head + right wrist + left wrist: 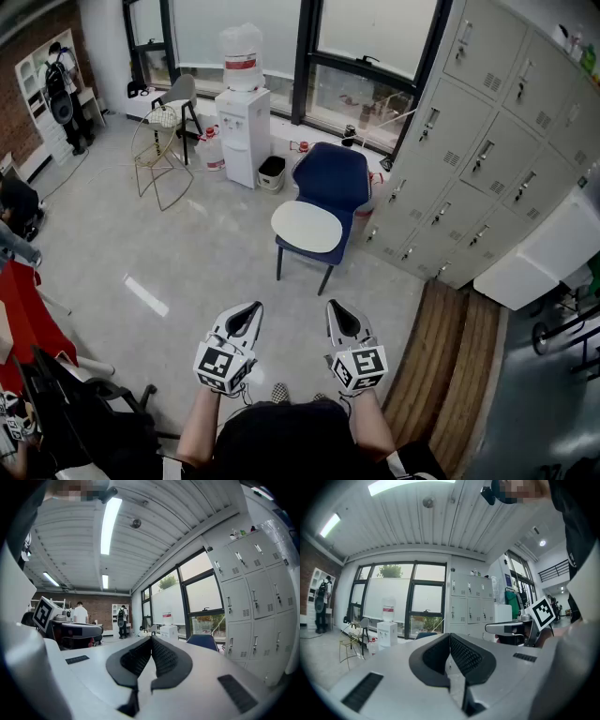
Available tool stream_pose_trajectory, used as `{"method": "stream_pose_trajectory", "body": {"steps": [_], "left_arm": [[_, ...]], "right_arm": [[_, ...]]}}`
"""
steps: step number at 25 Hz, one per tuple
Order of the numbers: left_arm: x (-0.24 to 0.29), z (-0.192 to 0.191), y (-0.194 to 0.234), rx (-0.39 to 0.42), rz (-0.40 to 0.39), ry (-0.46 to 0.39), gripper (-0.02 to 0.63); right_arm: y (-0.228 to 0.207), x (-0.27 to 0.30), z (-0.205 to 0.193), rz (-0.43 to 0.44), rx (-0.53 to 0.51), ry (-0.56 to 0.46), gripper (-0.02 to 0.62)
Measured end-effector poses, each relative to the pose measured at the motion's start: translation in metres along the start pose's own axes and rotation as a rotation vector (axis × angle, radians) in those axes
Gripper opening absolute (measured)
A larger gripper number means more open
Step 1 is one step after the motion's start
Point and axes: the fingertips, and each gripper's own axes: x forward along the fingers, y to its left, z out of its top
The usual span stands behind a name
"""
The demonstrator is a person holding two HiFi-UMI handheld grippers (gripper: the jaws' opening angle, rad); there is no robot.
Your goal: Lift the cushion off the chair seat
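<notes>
Nearest in, the two grippers sit side by side in front of the person, both pointing level. The left gripper (pixel 251 309) has its jaws pressed together, pads meeting at the tip with nothing between them; the right gripper (pixel 335 307) is the same, jaws closed on themselves and carrying nothing.

Ahead of both lies a stretch of grey floor (pixel 206 253). Past that, well apart from either gripper, stands the blue chair (pixel 336 173), and on its seat lies the cushion (pixel 307 226) — round, white, flat, with neither gripper touching it. In the head view it lies straight ahead, roughly between the lines of the two grippers; in the right gripper view the chair's back shows just right of the jaws.

Further back, a black bin (pixel 272 173) and a white cooler (pixel 244 127) stand left of the chair; grey lockers (pixel 469 150) run along the right — windows (pixel 375 37) close the far wall.
</notes>
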Motion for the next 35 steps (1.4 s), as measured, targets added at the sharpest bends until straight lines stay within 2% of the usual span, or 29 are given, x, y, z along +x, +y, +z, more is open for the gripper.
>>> {"method": "stream_pose_trajectory", "body": {"steps": [10,18,29,35], "left_arm": [[-0.002,-0.005,0.019,0.002,0.014,0.009,0.017],[-0.016,-0.002,0.053,-0.003,0.060,-0.009,0.017],[-0.013,-0.008,0.112,-0.021,0.143,0.027,0.017],[0.020,-0.015,0.158,-0.027,0.197,0.051,0.017]], "right_arm": [[0.016,0.019,-0.007,0.022,-0.025,0.034,0.029],[0.036,0.046,-0.003,0.049,-0.040,0.038,0.029],[0.056,0.118,-0.010,0.147,-0.034,0.075,0.029],[0.045,0.177,-0.017,0.195,-0.016,0.071,0.029]]}}
